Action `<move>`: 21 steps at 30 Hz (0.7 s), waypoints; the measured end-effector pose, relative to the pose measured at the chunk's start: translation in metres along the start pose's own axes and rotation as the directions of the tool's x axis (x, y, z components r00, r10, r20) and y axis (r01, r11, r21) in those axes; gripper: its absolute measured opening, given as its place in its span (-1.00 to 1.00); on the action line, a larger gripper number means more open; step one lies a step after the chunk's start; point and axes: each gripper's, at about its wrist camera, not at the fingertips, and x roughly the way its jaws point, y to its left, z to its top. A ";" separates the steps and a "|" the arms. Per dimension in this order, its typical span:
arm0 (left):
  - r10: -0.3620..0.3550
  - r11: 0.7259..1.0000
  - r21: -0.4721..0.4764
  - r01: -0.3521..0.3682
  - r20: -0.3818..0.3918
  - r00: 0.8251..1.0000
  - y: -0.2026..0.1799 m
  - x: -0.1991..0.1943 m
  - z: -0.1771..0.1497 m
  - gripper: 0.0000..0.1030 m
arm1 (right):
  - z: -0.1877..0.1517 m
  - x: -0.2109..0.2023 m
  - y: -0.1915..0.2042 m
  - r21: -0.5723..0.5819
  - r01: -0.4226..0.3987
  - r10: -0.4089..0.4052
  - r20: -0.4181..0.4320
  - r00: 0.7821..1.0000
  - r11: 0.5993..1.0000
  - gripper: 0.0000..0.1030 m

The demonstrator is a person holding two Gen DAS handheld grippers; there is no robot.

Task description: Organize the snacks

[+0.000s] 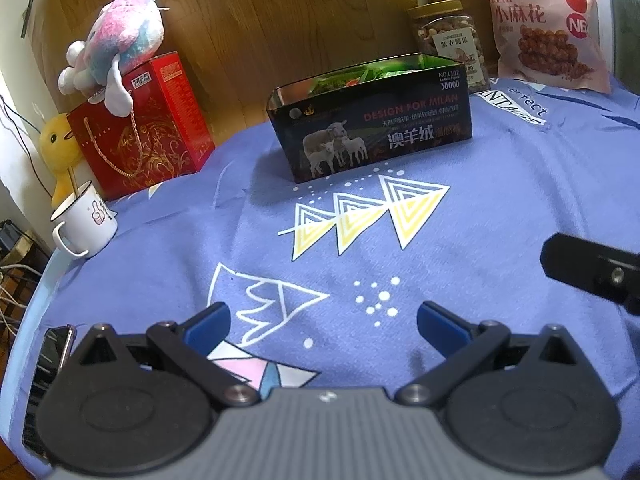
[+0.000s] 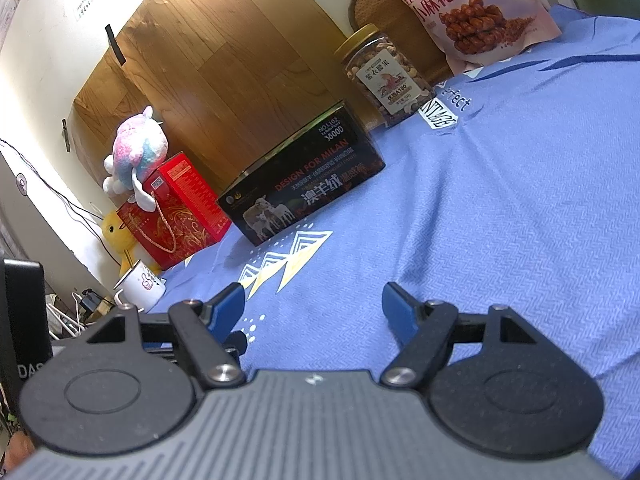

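A black open-topped box [image 1: 372, 128] with sheep pictures stands on the blue cloth, with green snack packets showing inside; it also shows in the right wrist view [image 2: 304, 188]. Behind it stand a jar of nuts [image 1: 448, 40] [image 2: 384, 76] and a pink snack bag [image 1: 548, 28] [image 2: 472, 8]. My left gripper [image 1: 324, 322] is open and empty above the cloth, well short of the box. My right gripper [image 2: 312, 304] is open and empty too; part of it [image 1: 592, 272] shows at the right edge of the left wrist view.
A red gift box [image 1: 148, 128] with a plush toy [image 1: 116, 48] on top stands at the left, with a yellow plush [image 1: 60, 148] and a white mug [image 1: 86, 220] beside it. A phone [image 1: 48, 360] lies at the table's left edge. A wooden panel [image 1: 280, 20] backs the table.
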 end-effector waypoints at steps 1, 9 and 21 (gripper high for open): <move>-0.003 1.000 -0.004 0.003 -0.002 1.000 0.001 0.000 0.000 1.00 | 0.000 0.000 0.000 0.000 0.000 0.000 0.000 1.000 1.000 0.51; 0.002 1.000 -0.006 -0.002 -0.011 1.000 0.001 0.001 0.000 1.00 | 0.000 0.000 0.000 0.000 0.001 -0.001 0.000 1.000 1.000 0.51; -0.007 1.000 -0.011 0.007 -0.021 1.000 0.001 0.002 0.000 1.00 | 0.000 0.000 0.000 0.001 0.001 -0.001 0.000 1.000 1.000 0.51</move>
